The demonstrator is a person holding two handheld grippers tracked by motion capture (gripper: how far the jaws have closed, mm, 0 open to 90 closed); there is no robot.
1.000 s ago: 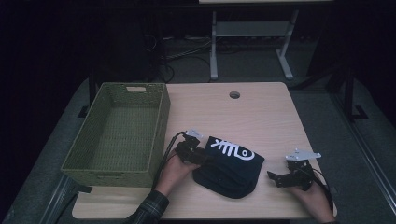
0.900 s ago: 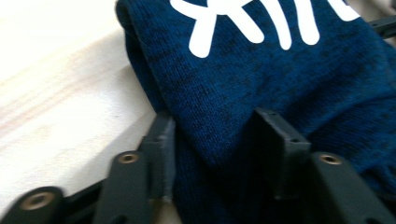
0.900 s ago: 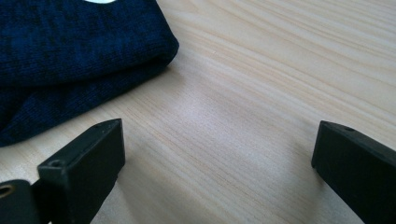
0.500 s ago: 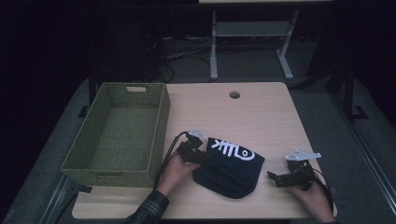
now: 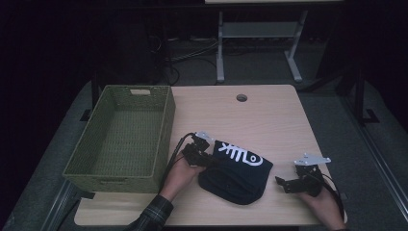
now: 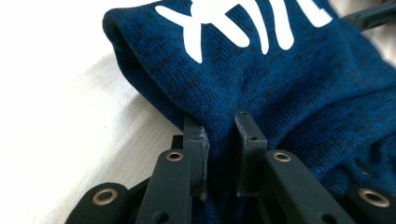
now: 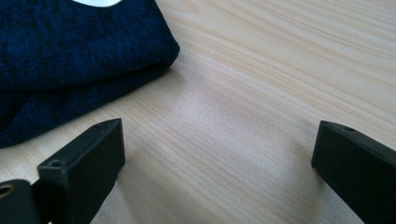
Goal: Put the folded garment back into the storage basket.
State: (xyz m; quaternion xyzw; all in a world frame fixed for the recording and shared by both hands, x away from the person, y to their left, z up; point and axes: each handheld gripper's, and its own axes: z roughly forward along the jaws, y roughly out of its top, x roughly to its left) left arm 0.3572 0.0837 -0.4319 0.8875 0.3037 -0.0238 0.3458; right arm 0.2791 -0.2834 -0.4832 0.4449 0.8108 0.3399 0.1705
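The left hand-held gripper (image 6: 219,135), jaws just closing, pinches the cloth's (image 5: 235,171) left edge on the table (image 5: 269,115); keep that pinch deep before lifting. The right hand-held gripper (image 7: 215,154) gapes, released, beside it.

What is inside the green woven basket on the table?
The green basket appears empty: its woven floor is visible in the high view. The inner face of its near wall is hidden from the camera.

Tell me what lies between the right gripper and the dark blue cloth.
Nothing: in the high view, only bare table separates the right gripper from the cloth; the right gripper view shows the same.
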